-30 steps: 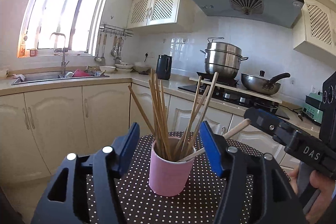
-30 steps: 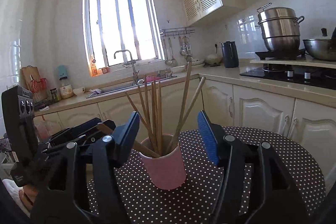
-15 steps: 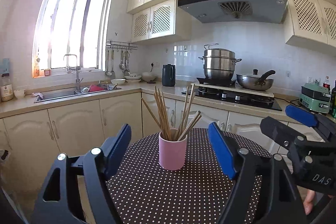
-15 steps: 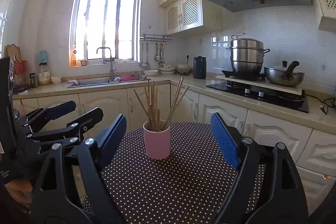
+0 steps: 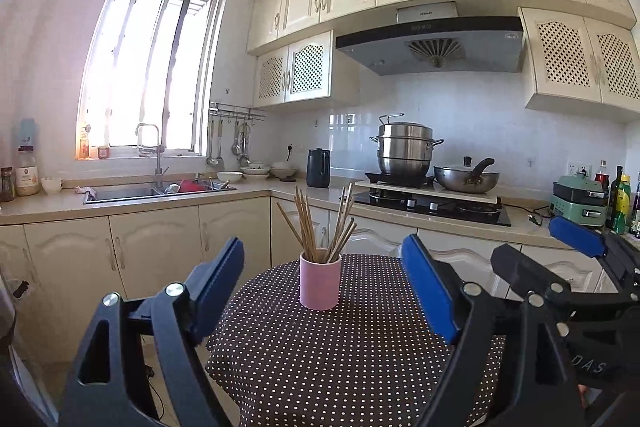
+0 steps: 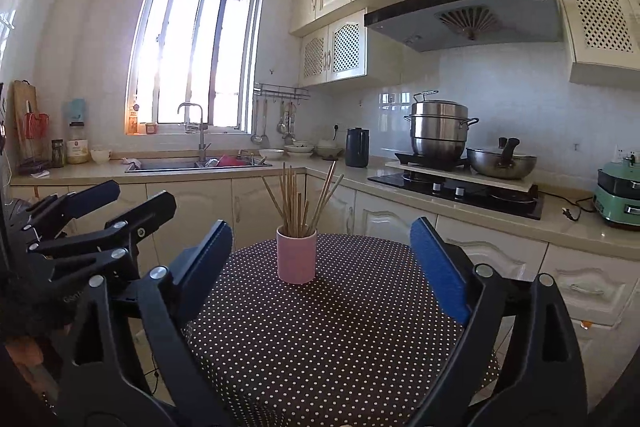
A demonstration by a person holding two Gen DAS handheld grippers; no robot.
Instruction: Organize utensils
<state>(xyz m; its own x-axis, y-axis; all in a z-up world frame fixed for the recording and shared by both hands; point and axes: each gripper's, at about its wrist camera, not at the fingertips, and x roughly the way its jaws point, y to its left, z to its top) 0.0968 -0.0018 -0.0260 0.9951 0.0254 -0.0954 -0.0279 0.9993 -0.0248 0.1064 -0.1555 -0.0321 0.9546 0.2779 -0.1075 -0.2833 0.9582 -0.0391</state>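
The pink cup (image 5: 320,281) stands upright on the dotted counter (image 5: 340,367), toward its far edge at 12 o'clock. The wooden chopsticks (image 5: 320,227) stick up out of it, fanned out. The left tool (image 5: 322,283) is opening wide, with nothing between its blue pads. The right tool (image 6: 320,259) is opening too and holds nothing. Both tools are well apart from the cup.

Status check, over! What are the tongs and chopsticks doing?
Both tongs opening, empty. Chopsticks upright in pink cup on dotted table. Nothing in the way.
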